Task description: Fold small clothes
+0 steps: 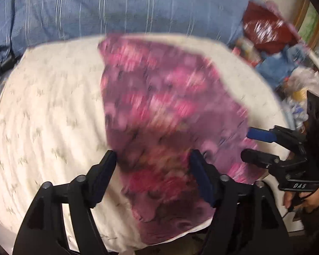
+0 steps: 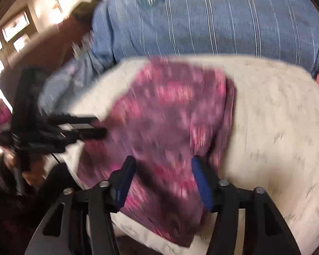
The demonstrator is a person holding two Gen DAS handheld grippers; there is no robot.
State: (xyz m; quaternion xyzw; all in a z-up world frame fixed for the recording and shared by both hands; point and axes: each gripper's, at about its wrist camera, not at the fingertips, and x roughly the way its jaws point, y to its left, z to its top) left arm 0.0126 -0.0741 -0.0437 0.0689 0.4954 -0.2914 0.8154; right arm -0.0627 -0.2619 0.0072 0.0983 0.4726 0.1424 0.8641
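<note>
a blue striped bedcover (image 1: 108, 6) fills the far side of both views, and in front of it lies a cream pillow (image 1: 44, 110) with a faint printed pattern. spread on the pillow is the purple and pink floral garment (image 1: 159, 110), heavily blurred; it runs from near the pillow's far edge down to its near edge, lying closer to the pillow's right side in the left wrist view, and in the right wrist view one side looks doubled over along a straight fold. past the pillow's right edge sits a blurred heap of red and blue clutter (image 1: 270, 42). the left gripper (image 1: 154, 165) is spread wide, its two fingers standing either side of the garment's near part, gripping nothing. the right gripper (image 2: 162, 170) is likewise splayed apart astride the cloth near the pillow's near edge, the fabric loose between its blue pads (image 2: 202, 182).
</note>
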